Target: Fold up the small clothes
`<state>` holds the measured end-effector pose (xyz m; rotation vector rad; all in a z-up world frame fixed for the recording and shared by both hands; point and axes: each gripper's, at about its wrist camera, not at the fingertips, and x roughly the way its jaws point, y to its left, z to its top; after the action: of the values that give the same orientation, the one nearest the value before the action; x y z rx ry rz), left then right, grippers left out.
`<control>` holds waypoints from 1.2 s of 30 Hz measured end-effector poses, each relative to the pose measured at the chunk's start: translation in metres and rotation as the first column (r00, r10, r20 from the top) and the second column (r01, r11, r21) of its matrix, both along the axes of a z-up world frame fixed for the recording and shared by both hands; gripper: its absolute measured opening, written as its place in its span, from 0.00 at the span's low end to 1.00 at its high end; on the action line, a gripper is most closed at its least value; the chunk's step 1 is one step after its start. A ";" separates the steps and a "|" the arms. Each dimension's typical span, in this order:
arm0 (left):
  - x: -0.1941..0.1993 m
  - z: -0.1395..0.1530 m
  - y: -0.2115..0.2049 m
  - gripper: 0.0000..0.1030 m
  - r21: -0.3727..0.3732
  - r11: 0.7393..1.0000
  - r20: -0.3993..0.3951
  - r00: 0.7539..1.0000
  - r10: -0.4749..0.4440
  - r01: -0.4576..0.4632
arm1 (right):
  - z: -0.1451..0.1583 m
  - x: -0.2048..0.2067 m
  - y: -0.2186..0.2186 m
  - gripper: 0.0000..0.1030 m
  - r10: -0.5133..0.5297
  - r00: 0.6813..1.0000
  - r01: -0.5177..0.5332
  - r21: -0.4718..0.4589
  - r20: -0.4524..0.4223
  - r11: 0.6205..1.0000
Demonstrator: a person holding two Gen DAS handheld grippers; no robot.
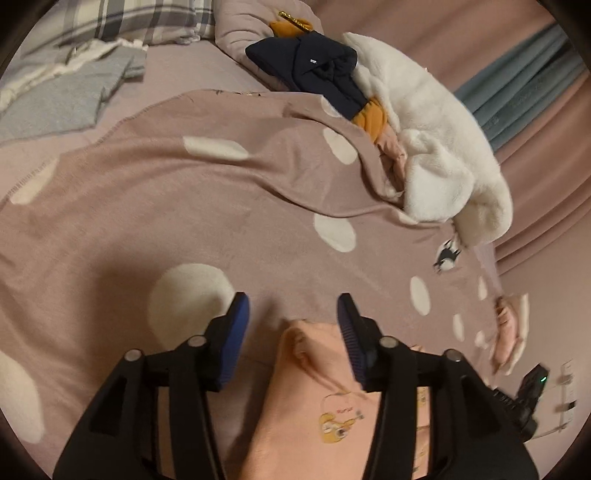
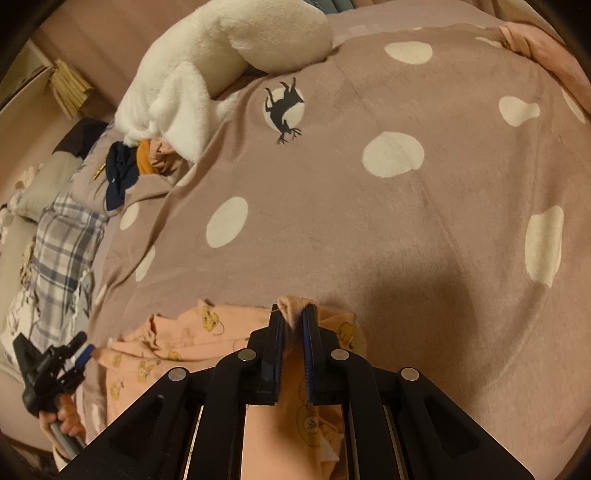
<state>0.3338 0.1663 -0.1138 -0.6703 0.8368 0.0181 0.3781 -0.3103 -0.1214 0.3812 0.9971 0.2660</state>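
Pink-brown covers the whole bed: a soft blanket [image 2: 406,229] with big white dots is spread flat, and one dot has a little black deer [image 2: 283,110] on it.

From the right wrist camera, the right gripper [image 2: 293,317] sits at 6 o'clock. Its two blue pads are pressed together on a bit of the peach shirt [image 2: 177,343]. The shirt has tiny yellow bears on it. It lies bunched on the blanket and spreads toward 8 o'clock. At 8 o'clock, near the edge, the left gripper [image 2: 83,347] is next to the far end of the shirt. A hand holds its handle. From there I cannot tell if it touches the cloth.

From the left wrist camera, the left gripper [image 1: 291,306] has its blue pads wide apart, and nothing is between them. The peach shirt [image 1: 321,398] lies just under it at 6 o'clock. More of the peach cloth is seen blurry at 4 o'clock.

A fluffy white garment [image 1: 436,147] lies in a heap at 2 o'clock. Next to it, toward 12 o'clock, is a dark blue garment [image 1: 314,74] with an orange piece [image 1: 369,118] beside it. A gray cloth [image 1: 62,96] lies flat at 10 o'clock, and a checked pillow [image 1: 140,18] is behind it.
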 end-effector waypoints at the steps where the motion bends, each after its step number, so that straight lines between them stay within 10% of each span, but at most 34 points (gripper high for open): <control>1: -0.002 0.002 -0.003 0.52 0.022 1.000 -0.006 1.000 -0.020 0.020 | 0.001 0.000 0.000 0.10 -0.006 1.000 0.006 0.000 -0.002 1.000; 7: -0.012 0.018 -0.028 0.74 0.035 0.992 0.021 0.992 -0.124 0.123 | 0.016 -0.012 -0.001 0.68 -0.023 1.000 0.023 -0.004 0.018 1.000; 17: -0.026 0.033 -0.070 0.87 -0.021 0.954 0.073 0.953 -0.295 0.298 | 0.036 -0.034 0.009 0.74 0.049 0.998 -0.048 -0.018 0.036 0.999; 36: -0.163 -0.005 -0.080 0.89 -0.108 0.921 0.023 0.927 -0.374 0.375 | -0.018 -0.187 -0.016 0.85 -0.022 0.997 0.043 0.274 -0.080 0.961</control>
<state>0.1709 0.0866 -0.1188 -0.6038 0.9591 -0.3782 0.1907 -0.3263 -0.1391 0.6648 1.0303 0.3642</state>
